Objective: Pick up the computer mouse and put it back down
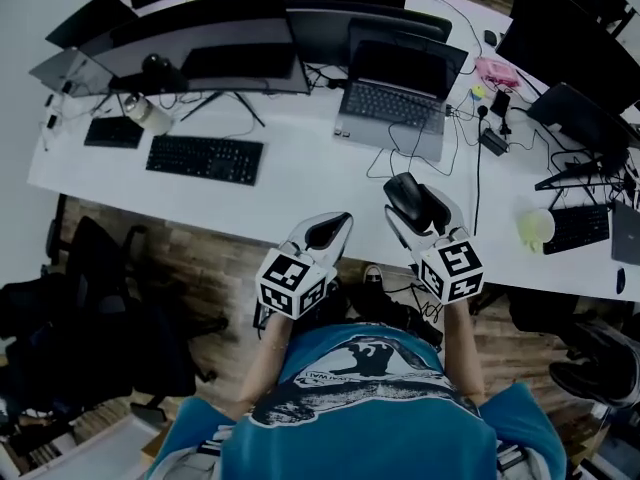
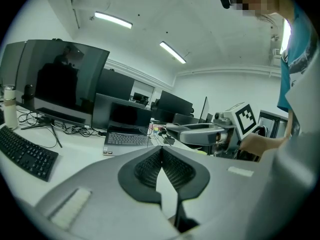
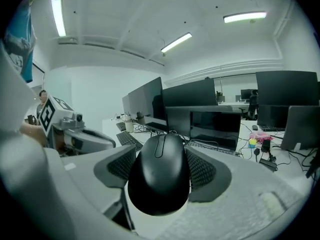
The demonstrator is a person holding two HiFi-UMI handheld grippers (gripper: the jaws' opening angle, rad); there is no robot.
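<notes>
A black computer mouse sits clamped between the ribbed pads of my right gripper, lifted clear above the white desk. From the head view the mouse shows at the tip of the right gripper, over the desk's front edge. My left gripper hovers beside it at the left, its pads pressed together with nothing between them. The left gripper view catches the right gripper side-on.
An open laptop stands just beyond the grippers, with cables trailing to its right. A black keyboard and monitors lie to the left. A second keyboard and a yellowish cup are at the right. A black chair stands below the desk.
</notes>
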